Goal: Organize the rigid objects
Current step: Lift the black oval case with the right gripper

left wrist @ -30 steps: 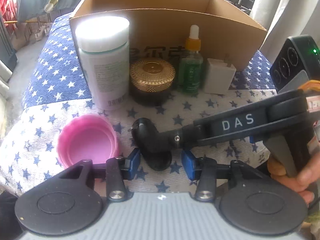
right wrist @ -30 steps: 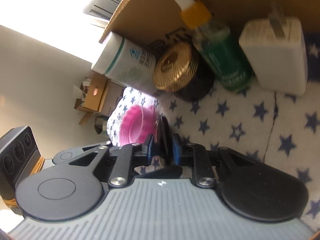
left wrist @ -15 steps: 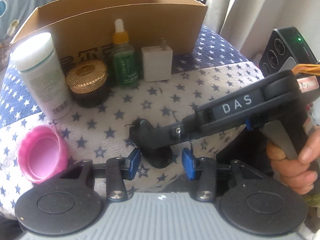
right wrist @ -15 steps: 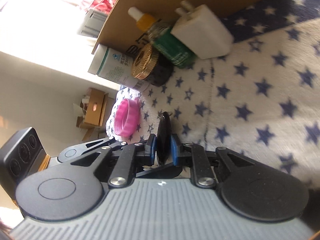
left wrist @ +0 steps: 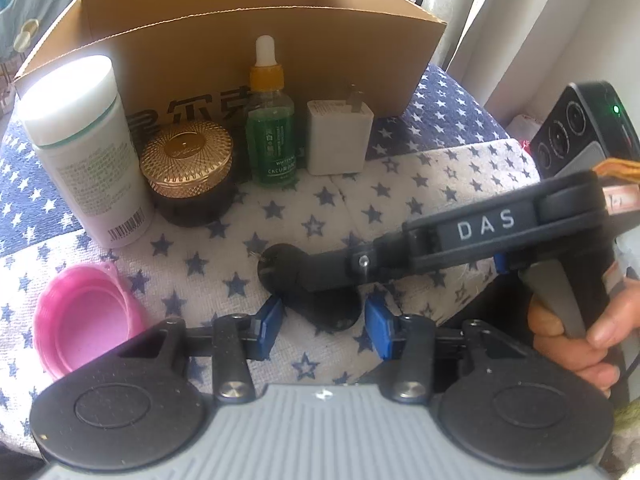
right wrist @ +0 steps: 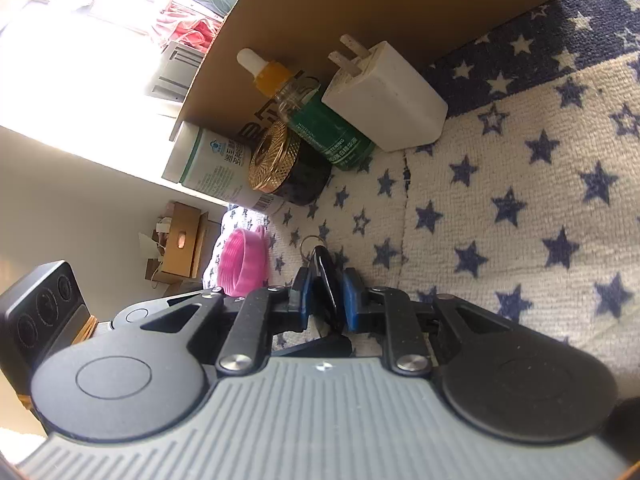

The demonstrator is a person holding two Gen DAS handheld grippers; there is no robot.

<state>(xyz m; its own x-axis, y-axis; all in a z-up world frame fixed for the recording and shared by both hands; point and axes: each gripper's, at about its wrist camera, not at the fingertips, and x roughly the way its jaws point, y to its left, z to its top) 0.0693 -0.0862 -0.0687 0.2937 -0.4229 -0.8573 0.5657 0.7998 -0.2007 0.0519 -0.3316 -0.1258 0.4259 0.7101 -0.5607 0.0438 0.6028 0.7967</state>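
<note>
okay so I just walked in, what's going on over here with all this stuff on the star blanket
A person is tidying small items using two handheld grippers. The right gripper is shut on a flat black key fob just above the star blanket, while the left gripper hangs open nearby. A white bottle, gold-lidded jar, green dropper bottle and white charger stand in a row before the cardboard box. A pink lid lies apart.

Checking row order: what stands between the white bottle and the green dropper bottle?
The gold-lidded jar stands between the white bottle and the dropper bottle, clearest in the left wrist view.
</note>
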